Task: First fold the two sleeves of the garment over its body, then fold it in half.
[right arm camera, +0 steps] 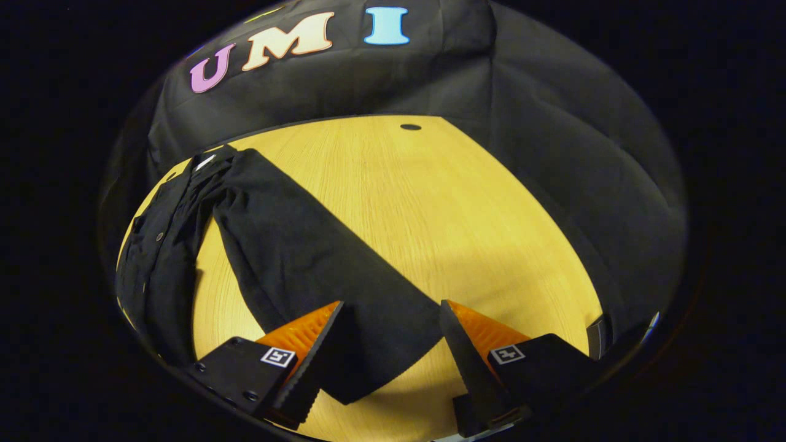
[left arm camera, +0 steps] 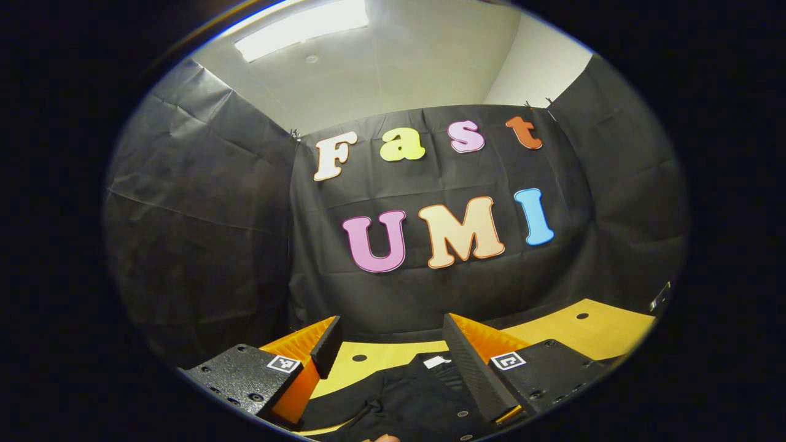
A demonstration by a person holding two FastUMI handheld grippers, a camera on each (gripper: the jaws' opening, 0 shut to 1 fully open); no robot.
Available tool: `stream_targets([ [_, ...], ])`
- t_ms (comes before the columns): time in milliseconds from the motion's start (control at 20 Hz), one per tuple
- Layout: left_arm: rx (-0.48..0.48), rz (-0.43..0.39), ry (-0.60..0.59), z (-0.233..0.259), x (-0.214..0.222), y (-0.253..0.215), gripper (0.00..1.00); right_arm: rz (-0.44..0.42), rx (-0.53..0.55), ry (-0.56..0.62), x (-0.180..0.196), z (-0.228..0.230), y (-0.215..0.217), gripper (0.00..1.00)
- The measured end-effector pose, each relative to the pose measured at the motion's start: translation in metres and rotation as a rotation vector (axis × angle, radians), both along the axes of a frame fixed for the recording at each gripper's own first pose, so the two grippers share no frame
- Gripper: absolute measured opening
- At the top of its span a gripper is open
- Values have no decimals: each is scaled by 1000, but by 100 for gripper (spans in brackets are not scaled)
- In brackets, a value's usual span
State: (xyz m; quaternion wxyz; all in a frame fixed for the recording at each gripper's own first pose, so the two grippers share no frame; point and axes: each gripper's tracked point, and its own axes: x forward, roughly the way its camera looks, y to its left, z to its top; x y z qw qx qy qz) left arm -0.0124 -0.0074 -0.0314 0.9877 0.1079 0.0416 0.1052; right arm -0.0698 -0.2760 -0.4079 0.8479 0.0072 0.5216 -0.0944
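A black button-up garment (right arm camera: 166, 245) lies on the light wooden table (right arm camera: 430, 202), its body at the left in the right gripper view. One long sleeve (right arm camera: 319, 270) stretches out diagonally from the shoulder toward me. My right gripper (right arm camera: 390, 316) is open just above the sleeve's cuff end, one finger on each side of it, not pressing on it. In the left gripper view, my left gripper (left arm camera: 390, 334) is open above the garment's collar area (left arm camera: 424, 387), where a white tag (left arm camera: 436, 361) shows. It points mostly at the back wall.
Black cloth walls close the booth behind and to the sides. The table has small dark holes (right arm camera: 410, 127) near its far edge. Bare tabletop lies to the right of the sleeve. A fingertip (left arm camera: 384, 438) shows at the bottom edge of the left gripper view.
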Motion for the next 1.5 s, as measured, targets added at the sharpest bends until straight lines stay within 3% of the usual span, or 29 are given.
stream_targets([
  [150, -2, 6, 4, -1, 0, 8, 99, 17, 22, -16, 6, 2, 4, 85],
  [300, -19, 1, 16, -7, 0, 19, 99, 13, -29, -26, 10, 0, 17, 10],
  [400, -25, 5, 14, -4, 0, 32, 99, -30, -56, -33, 13, 6, 22, 3],
  [500, -18, 12, 7, 0, -2, 48, 99, -58, -9, -72, 27, 21, 41, 4],
  [750, -34, 42, 15, -4, -9, 89, 99, -45, 13, -219, 79, 78, 82, 4],
  [1050, -39, 88, 37, -15, -22, 139, 96, 100, 16, -335, 144, 128, 167, 3],
  [1500, -44, 193, 93, -36, -50, 226, 99, 338, 117, -436, 199, 154, 338, 3],
])
